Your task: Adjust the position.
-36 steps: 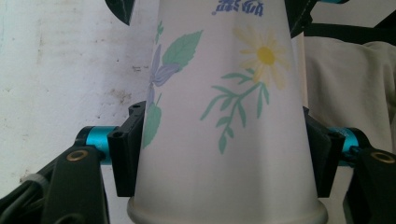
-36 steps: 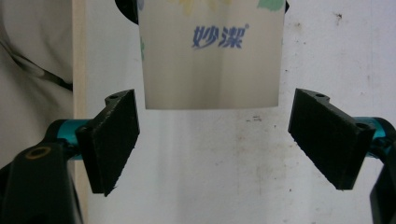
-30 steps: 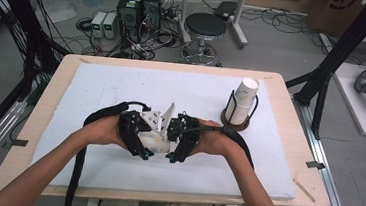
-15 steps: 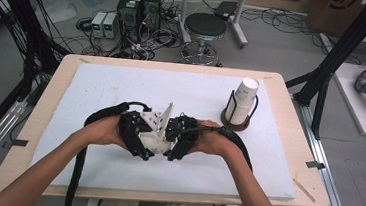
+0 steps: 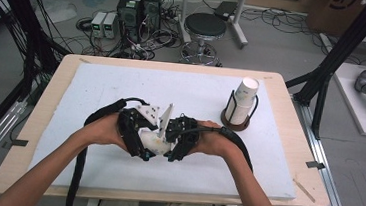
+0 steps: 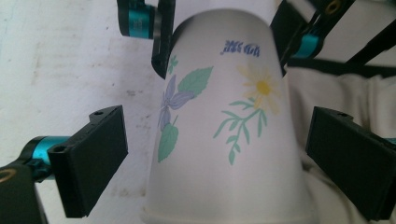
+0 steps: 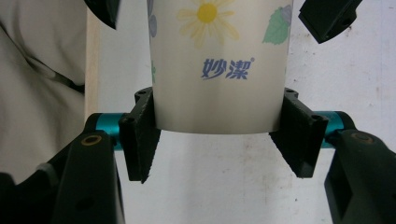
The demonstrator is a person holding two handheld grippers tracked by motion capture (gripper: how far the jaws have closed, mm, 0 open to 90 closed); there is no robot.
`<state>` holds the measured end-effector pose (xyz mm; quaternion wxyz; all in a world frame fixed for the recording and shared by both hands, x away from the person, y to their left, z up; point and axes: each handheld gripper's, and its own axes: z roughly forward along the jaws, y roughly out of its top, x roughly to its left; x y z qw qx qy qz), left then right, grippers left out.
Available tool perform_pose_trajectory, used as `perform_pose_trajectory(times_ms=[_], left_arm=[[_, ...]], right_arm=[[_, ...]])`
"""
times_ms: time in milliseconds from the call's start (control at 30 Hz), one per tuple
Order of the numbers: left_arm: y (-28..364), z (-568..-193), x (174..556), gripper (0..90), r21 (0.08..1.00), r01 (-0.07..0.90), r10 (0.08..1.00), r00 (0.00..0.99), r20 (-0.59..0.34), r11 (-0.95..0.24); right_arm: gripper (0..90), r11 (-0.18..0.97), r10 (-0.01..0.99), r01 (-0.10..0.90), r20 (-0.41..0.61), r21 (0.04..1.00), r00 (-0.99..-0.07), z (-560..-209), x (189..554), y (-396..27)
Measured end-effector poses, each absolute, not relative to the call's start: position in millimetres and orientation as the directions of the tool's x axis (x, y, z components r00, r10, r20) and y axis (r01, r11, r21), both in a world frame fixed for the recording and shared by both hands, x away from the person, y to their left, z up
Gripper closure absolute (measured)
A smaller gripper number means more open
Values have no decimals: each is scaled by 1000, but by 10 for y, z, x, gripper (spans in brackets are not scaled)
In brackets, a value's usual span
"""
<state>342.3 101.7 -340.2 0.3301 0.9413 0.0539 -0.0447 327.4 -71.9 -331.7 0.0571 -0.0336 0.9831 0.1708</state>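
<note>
Here, the wooden table point(image 5: 289, 122) with its white foam mat point(image 5: 122, 82) takes up the middle of the high view. At right of centre on the mat stands a round wire cup holder point(image 5: 237, 119) bearing a stack of white paper cups point(image 5: 244, 99), well apart from the hands. Low in the centre of that view, the person's two forearms come in from the bottom edge and the left gripper point(image 5: 135, 134) and right gripper point(image 5: 179, 139) meet face to face, with a flowered paper cup point(image 5: 154, 137) between them.

In the right gripper view the cup point(image 7: 218, 70) fills the upper middle, a yellow daisy and blue lettering on its side, and the right gripper point(image 7: 219, 135) is clamped on its narrow end, one black pad pressed against each flank.

In the left gripper view the cup point(image 6: 224, 140) stands centre frame with its wide rim at the bottom edge. The left gripper point(image 6: 219, 158) has just been opening; its jaws stand apart on either side of the cup, clear of its wall.
</note>
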Motion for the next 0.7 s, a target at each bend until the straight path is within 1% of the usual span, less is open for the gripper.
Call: perform_pose_trajectory(times_ms=[300,500,700], left_arm=[[1101,-3398,3401,56,673,133,84,991,-106,-727],[1152,-3388,3382,56,712,138,95,990,-101,-688],[1258,-3390,3373,56,771,143,120,989,-87,-620]], right_arm=[[378,937,-46,-86,-125,339,-991,-3306,3283,-734],[378,918,-24,-59,-94,392,-995,-3365,3289,-801],[379,903,-5,-42,-87,427,-996,-3407,3281,-881]])
